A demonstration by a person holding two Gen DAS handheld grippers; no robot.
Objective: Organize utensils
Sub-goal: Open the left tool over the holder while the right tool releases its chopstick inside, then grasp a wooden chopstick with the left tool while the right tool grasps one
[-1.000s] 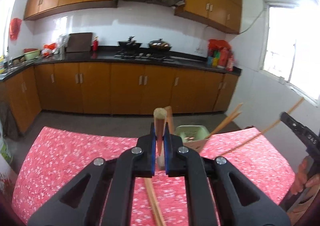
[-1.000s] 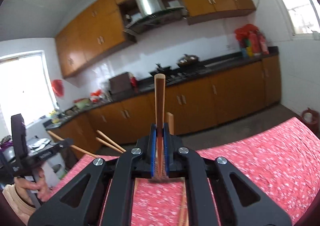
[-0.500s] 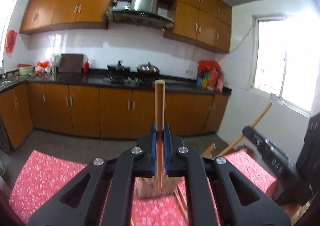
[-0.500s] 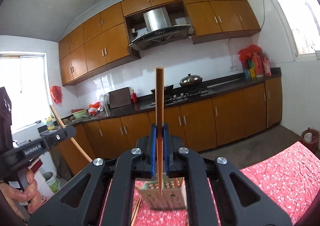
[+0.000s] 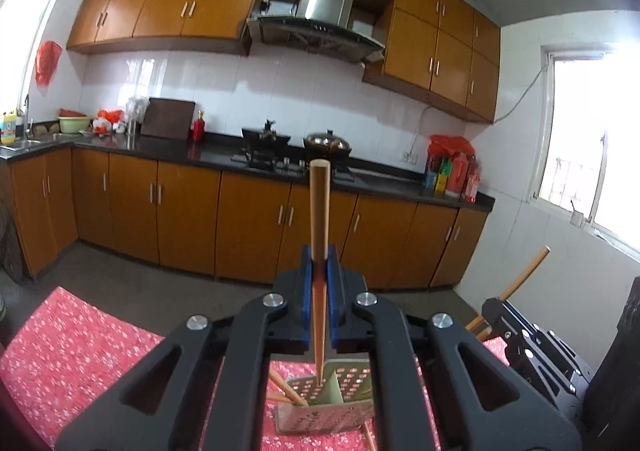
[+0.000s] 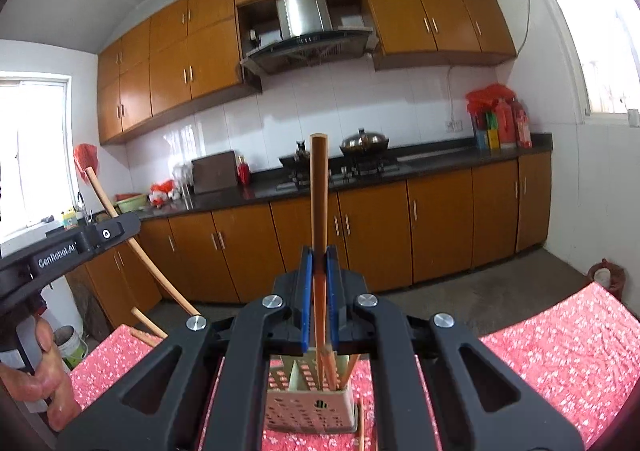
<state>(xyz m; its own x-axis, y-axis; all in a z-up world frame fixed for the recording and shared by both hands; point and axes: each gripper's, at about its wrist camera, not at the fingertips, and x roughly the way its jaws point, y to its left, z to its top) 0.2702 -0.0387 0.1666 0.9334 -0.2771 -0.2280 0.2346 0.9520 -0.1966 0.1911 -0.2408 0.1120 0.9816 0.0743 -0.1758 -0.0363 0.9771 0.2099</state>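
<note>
Kitchen cabinets are filling the background; on the red floral cloth (image 6: pixel 560 351) a perforated utensil holder (image 6: pixel 310 411) is standing. A chopstick (image 5: pixel 319 251) is being clamped upright by the left gripper (image 5: pixel 319 291), tip just above the holder; another chopstick (image 6: pixel 319 231) is being held likewise by the right gripper (image 6: pixel 319 299), directly over the same holder

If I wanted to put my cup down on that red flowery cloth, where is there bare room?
The red cloth lies bare to the right of the perforated utensil holder, out to its edge. The left stretch is bare too. It is crowded in the middle: the holder, loose chopsticks beside it, and both hand-held grippers, each clamping a chopstick, hang there.
</note>
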